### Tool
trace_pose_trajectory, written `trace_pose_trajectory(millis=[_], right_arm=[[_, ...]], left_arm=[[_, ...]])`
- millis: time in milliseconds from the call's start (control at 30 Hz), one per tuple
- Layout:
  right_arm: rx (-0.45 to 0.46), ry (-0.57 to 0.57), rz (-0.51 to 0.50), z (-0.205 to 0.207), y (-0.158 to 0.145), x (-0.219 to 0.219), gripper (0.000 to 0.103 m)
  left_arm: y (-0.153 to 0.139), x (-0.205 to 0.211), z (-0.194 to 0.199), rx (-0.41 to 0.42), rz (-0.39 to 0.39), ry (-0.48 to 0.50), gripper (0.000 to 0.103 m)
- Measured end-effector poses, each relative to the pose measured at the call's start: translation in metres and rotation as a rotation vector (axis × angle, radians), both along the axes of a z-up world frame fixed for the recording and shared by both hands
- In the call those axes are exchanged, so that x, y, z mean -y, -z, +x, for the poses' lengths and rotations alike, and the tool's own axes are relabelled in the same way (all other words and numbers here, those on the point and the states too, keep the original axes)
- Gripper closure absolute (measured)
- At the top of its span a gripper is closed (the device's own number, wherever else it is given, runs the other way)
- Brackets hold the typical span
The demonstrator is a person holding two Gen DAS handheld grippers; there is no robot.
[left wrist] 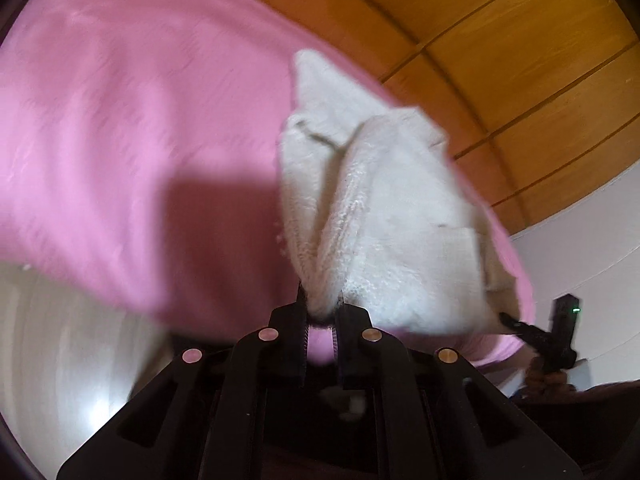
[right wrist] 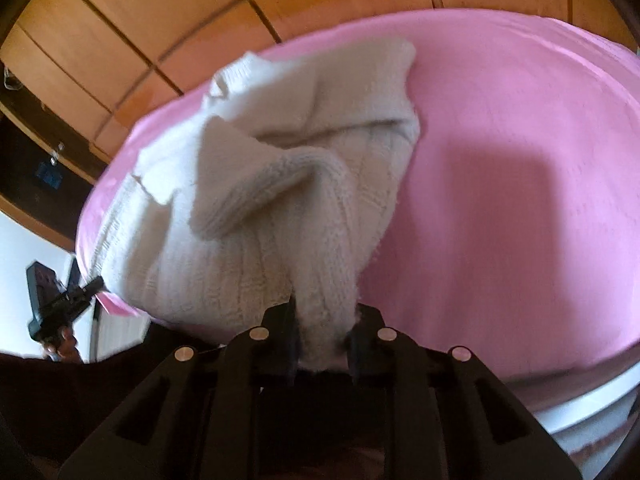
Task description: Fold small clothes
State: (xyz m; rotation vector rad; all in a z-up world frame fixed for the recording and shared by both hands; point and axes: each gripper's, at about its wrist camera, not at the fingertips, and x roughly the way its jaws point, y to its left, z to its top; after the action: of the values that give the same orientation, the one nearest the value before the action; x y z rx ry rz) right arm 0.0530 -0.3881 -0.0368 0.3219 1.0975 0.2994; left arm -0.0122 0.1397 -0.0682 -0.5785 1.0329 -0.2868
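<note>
warm wooden panelling (left wrist: 500, 40) backs the scene, with a pink sheet (left wrist: 120, 120) spread over the surface in front of it and a pale wall to the side.

nearest the left wrist camera, the left gripper (left wrist: 321, 316) is clamped on a bunched fold of a cream knitted garment (left wrist: 372, 220), the wool pinched tight between its black fingers (left wrist: 294, 320). the garment rises from there across the pink sheet, towards the sheet's far edge by the panelling.

in the right wrist view the right gripper (right wrist: 324, 320) is likewise closed on a thick wad of the same garment (right wrist: 260, 208). a ribbed sleeve or cuff flops over its middle, and the rest lies crumpled on the pink sheet (right wrist: 520, 140), near the sheet's left edge.

the knit is off-white, ribbed and fuzzy, blurred in both views.

beyond that edge, the other gripper shows small and dark, with a hand (right wrist: 60, 344) under it.
</note>
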Motion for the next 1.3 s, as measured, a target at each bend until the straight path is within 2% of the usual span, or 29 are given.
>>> trace_pose_trajectory(millis=[33, 100, 133, 200, 300, 400, 467, 500, 533, 600, 700, 767, 833, 933, 1133, 1300], right_arm=[[0.003, -0.002, -0.037, -0.001, -0.001, -0.003, 0.079], [0.039, -0.013, -0.151, 0.001, -0.007, -0.013, 0.057], [0.066, -0.024, -0.218, 0.003, -0.012, -0.018, 0.053], [0.131, -0.085, -0.314, 0.006, -0.022, -0.033, 0.045], [0.23, -0.212, -0.49, 0.008, -0.028, -0.067, 0.041], [0.271, -0.299, -0.551, 0.008, -0.019, -0.089, 0.039], [0.283, -0.339, -0.575, 0.016, -0.008, -0.101, 0.039], [0.288, -0.347, -0.574, 0.02, -0.005, -0.105, 0.04], [0.294, -0.338, -0.572, 0.028, -0.003, -0.108, 0.042], [0.308, -0.261, -0.573, 0.041, -0.006, -0.099, 0.065], [0.275, 0.008, -0.496, 0.076, -0.015, -0.049, 0.067], [0.249, 0.133, -0.452, 0.084, -0.019, -0.018, 0.065], [0.236, 0.201, -0.411, 0.086, -0.021, 0.002, 0.064], [0.251, 0.17, -0.359, 0.078, -0.025, 0.004, 0.064], [0.314, 0.024, -0.329, 0.075, -0.028, -0.042, 0.064], [0.297, -0.042, -0.361, 0.097, -0.012, -0.077, 0.064]], left_arm=[[0.0, 0.003, -0.001, -0.011, 0.024, 0.021, 0.093], [-0.007, 0.007, 0.002, -0.003, 0.086, 0.024, 0.088], [-0.011, 0.009, 0.006, -0.004, 0.119, 0.027, 0.083], [-0.026, 0.008, 0.012, 0.038, 0.16, 0.034, 0.082], [-0.042, 0.013, 0.017, 0.109, 0.198, 0.071, 0.082], [-0.056, 0.034, 0.027, 0.173, 0.202, 0.16, 0.082], [-0.055, 0.053, 0.038, 0.18, 0.212, 0.225, 0.082], [-0.052, 0.061, 0.045, 0.176, 0.214, 0.241, 0.082], [-0.047, 0.07, 0.053, 0.17, 0.224, 0.256, 0.072], [-0.039, 0.082, 0.067, 0.161, 0.269, 0.259, 0.062], [-0.027, 0.091, 0.087, 0.128, 0.324, 0.242, 0.062], [-0.023, 0.093, 0.096, 0.119, 0.383, 0.207, 0.062], [-0.023, 0.091, 0.098, 0.127, 0.401, 0.189, 0.062], [-0.025, 0.086, 0.093, 0.156, 0.411, 0.19, 0.062], [-0.029, 0.079, 0.095, 0.19, 0.381, 0.173, 0.062], [-0.032, 0.097, 0.105, 0.233, 0.428, 0.251, 0.062]])
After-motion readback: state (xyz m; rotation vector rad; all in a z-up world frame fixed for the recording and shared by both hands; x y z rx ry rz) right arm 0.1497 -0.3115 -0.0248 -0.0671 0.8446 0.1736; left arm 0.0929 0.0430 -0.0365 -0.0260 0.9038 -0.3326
